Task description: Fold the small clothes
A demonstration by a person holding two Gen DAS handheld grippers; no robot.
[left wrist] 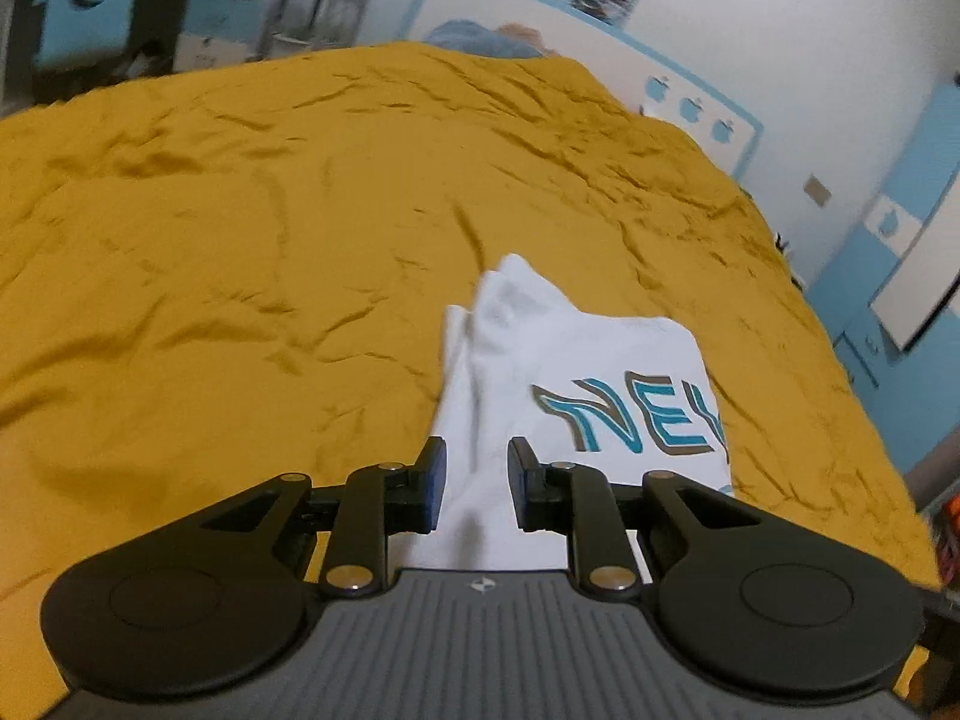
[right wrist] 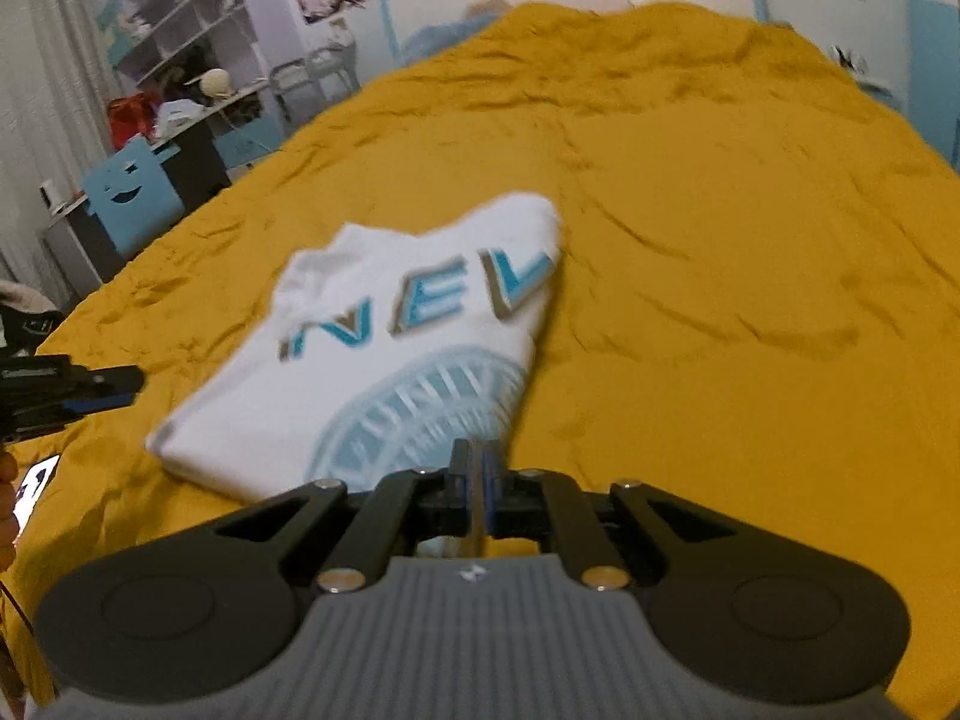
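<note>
Shirt (right wrist: 384,354) lay part-folded on the yellow bed (right wrist: 720,240), gripped at its 5 o'clock corner by the right tool (right wrist: 474,468), clamped tight. Left tool (left wrist: 474,474) hovered apart over the 9 o'clock edge. Probably mid-fold; next, pinching that edge.

Both wrist cams low, near, sharing shirt (left wrist: 576,372)

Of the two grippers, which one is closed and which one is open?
The right gripper is closed, pinching the white T-shirt edge. The left gripper is open, with shirt fabric visible in its gap.
</note>
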